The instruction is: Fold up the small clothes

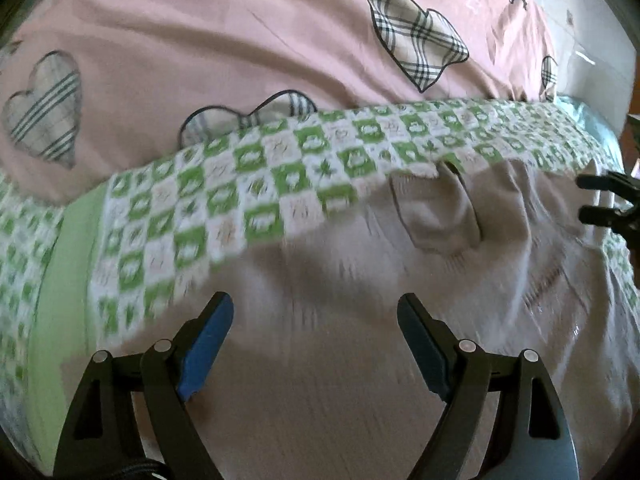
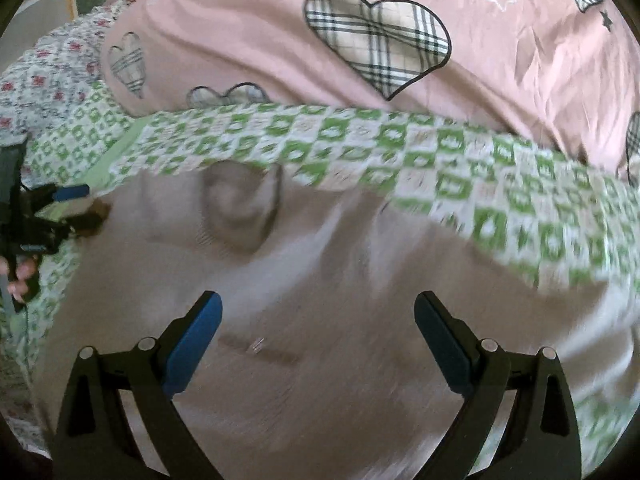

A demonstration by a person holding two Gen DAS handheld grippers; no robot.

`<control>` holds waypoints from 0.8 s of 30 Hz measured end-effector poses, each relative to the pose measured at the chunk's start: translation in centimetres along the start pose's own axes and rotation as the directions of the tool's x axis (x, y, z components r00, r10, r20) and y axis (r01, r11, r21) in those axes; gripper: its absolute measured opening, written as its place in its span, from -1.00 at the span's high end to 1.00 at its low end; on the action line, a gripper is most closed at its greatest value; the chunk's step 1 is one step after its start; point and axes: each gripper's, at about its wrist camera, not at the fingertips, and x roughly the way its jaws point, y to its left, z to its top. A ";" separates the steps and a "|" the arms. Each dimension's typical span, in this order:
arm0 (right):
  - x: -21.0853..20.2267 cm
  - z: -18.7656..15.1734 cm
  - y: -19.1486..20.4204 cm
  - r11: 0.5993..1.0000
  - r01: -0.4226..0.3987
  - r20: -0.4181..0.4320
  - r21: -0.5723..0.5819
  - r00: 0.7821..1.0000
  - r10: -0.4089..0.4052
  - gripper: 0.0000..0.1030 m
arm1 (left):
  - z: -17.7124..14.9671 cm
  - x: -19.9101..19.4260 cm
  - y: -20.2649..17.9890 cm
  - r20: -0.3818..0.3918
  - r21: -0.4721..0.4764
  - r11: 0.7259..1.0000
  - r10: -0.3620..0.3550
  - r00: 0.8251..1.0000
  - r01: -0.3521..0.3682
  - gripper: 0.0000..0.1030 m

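At the far left of the right wrist view, a person's fingers are seen wrapped round a handle, mostly cut off by the picture's edge. Just beside them the left gripper is seen side-on; its jaws are shown spread in its own view, with nothing between them. A pale garment is laid on a green checked sheet, and its collar is seen at its far edge. The cloth is blurred, so its seams and outline are hard to make out, and its near edge is hidden beneath the grippers. The right gripper is likewise spread wide over the garment, holding nothing. Beyond the sheet a pink quilt with checked hearts is spread. Bare sheet is left to the right of the garment.
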 end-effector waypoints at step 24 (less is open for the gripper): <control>7.2 4.2 -4.3 0.998 -0.047 -0.061 -0.050 0.997 0.044 0.79 | 0.5 8.2 1.9 -0.067 0.105 0.993 -0.039 0.997 0.046 0.89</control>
